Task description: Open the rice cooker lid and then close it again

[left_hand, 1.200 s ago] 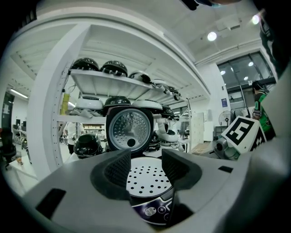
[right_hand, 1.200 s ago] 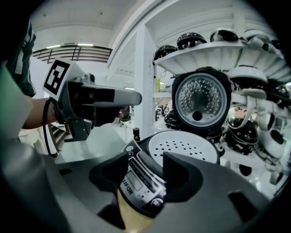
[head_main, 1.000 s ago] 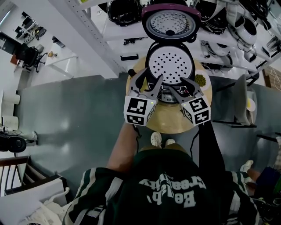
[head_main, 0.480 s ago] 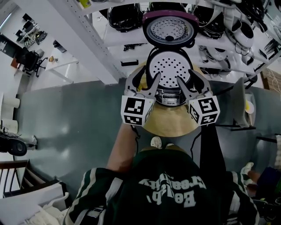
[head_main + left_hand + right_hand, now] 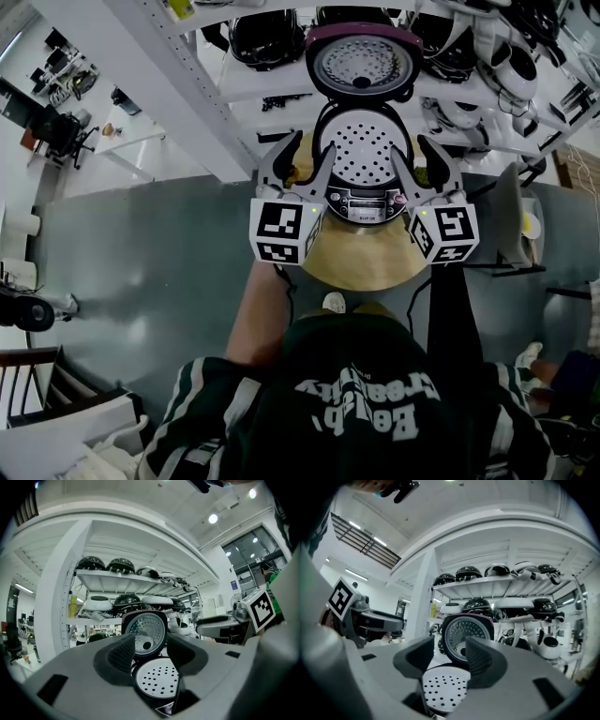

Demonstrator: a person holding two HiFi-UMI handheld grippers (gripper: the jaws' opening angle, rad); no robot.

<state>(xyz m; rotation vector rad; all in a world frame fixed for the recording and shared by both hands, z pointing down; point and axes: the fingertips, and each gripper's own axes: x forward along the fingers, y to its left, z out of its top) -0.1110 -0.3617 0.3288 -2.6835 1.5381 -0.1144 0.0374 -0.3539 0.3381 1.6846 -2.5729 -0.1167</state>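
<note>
1 rice cooker (image 5: 364, 178) on round wood surface (image 5: 356, 267), its lid (image 5: 362, 64) swung fully up; 1 perforated insert (image 5: 364, 142) shows inside. Panel text too small to read. Left hand-held gripper (image 5: 298, 157) & right hand-held gripper (image 5: 417, 159) flank it, both w/ jaws apart, gripping nothing. Shirt (image 5: 361, 412) print upside down, illegible.
</note>
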